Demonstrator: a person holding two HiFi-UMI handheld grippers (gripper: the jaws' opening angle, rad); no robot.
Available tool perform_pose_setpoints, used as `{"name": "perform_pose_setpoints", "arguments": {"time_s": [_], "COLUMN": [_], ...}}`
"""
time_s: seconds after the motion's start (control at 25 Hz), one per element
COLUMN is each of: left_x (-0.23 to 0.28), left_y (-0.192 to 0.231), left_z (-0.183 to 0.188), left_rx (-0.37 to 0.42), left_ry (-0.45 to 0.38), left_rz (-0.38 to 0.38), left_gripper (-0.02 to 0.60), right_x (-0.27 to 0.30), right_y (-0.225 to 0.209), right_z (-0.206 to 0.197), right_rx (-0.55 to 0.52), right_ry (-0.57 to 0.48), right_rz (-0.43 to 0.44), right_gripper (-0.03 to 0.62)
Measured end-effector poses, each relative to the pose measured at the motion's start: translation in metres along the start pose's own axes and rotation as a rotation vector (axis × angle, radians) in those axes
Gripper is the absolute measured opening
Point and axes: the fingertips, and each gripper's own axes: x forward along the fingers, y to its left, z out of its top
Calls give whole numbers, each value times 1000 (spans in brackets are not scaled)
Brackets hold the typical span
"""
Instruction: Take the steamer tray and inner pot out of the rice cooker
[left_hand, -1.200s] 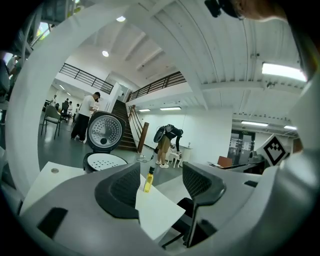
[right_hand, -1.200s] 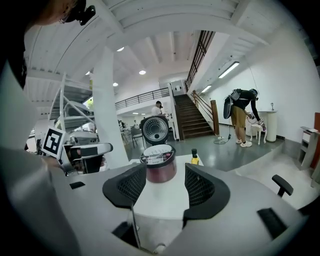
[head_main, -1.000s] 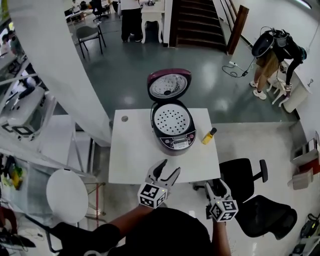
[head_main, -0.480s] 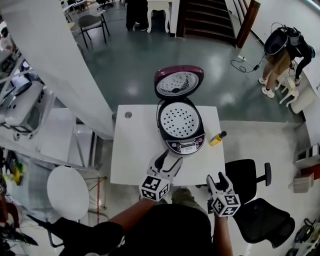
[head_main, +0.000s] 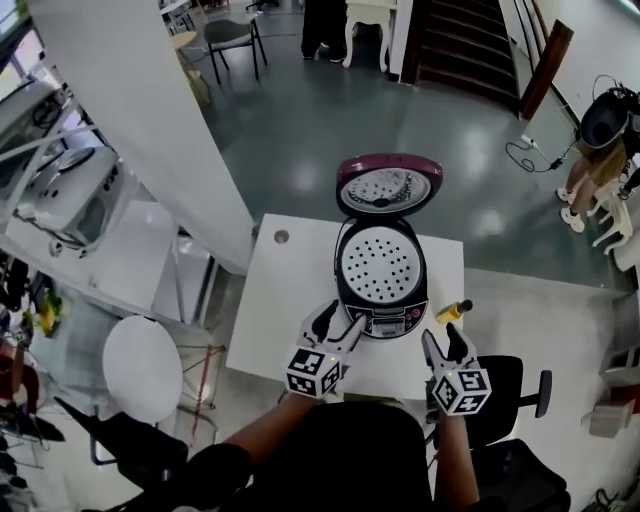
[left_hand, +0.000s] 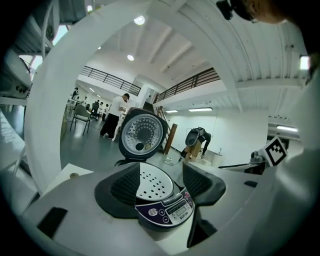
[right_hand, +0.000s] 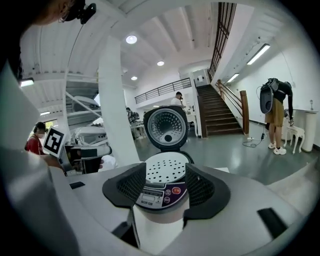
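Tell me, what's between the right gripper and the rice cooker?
Nothing but bare white table between the right gripper and rice cooker, in the right gripper view; a yellow bottle lies just aside.

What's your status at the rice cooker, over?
Left gripper, right gripper open, empty, facing rice cooker. Lid up, steamer tray seated inside. Yellow bottle beside cooker, clear of tray.

A yellow bottle (head_main: 452, 311) lies on the white table (head_main: 290, 300), black chair (head_main: 510, 378) nearby.
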Motion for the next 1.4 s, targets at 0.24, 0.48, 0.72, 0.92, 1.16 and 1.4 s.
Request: {"name": "perform_pose_setpoints", "arguments": {"time_s": [0.24, 0.48, 0.72, 0.92, 1.16, 1.4], "left_x": [38, 61, 84, 108, 133, 143], "left_y": [27, 51, 73, 93, 109, 126], "left_z": [-2, -15, -27, -39, -51, -59], "left_rx": [12, -9, -30, -69, -39, 16], "left_ry": [29, 82, 122, 185, 265, 373], "left_rz": [103, 188, 271, 291, 306, 321], "left_gripper": [244, 244, 245, 253, 255, 255], "right_x": [54, 96, 136, 167, 206, 240], "right_y": [-13, -30, -42, -54, -71, -65], "right_z": [6, 2, -9, -9, -1, -21], "right_rx": [-35, -43, -74, -108, -164, -377], "right_ry": [49, 104, 179, 223, 239, 347], "right_rz": [110, 184, 233, 242, 246, 255], "right_gripper": [213, 213, 213, 213, 213, 213]}}
